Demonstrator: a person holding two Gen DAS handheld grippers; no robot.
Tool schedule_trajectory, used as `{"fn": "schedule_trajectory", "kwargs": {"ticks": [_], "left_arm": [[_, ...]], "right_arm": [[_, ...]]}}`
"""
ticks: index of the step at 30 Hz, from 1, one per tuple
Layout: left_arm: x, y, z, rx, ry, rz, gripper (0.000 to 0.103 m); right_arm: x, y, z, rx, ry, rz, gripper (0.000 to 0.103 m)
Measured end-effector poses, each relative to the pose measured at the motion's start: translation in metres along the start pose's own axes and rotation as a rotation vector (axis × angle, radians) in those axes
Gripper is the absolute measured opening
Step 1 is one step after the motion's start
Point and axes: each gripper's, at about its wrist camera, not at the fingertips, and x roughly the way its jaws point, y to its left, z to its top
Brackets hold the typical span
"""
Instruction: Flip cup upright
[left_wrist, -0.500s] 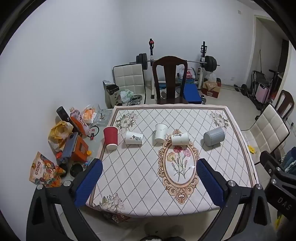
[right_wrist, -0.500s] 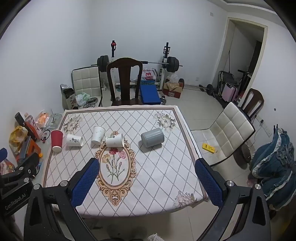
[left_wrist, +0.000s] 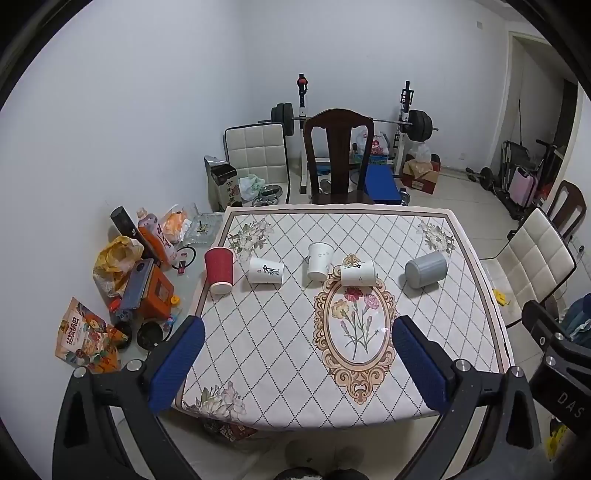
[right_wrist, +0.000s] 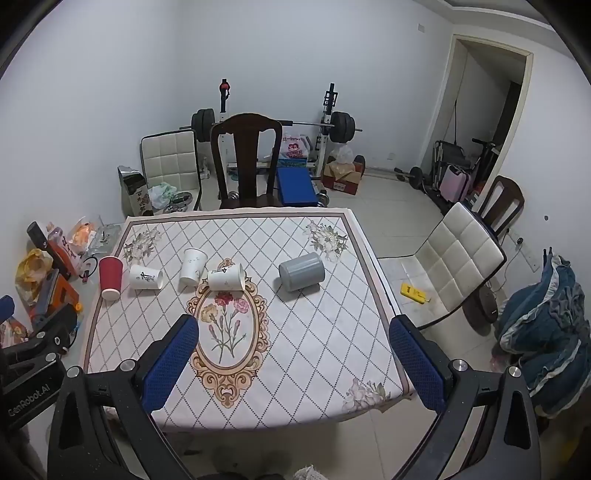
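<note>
While both grippers, left (left_wrist: 297, 363) and right (right_wrist: 293, 363), hover with jaws wide apart and empty, five cups sit on the bench (left_wrist: 280, 369); grey cup (left_wrist: 426, 268) lies sideways.

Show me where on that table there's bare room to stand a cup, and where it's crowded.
Bare: the near half of the tablecloth, from the row of cups to the near edge, and the far strip before the wooden chair. Crowded: the middle row, red cup, three white cups, grey cup. Both the left gripper and right gripper are open.
</note>
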Motion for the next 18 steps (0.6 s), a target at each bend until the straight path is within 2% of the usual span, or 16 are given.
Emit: {"fn": "schedule_trajectory", "kwargs": {"ticks": [18], "left_arm": [[0.0008, 0.0063, -0.0005, -0.004, 0.019, -0.012, 0.103]], "right_arm": [[-0.0007, -0.0001, 0.0011, -0.006, 0.009, 0.0, 0.103]]}}
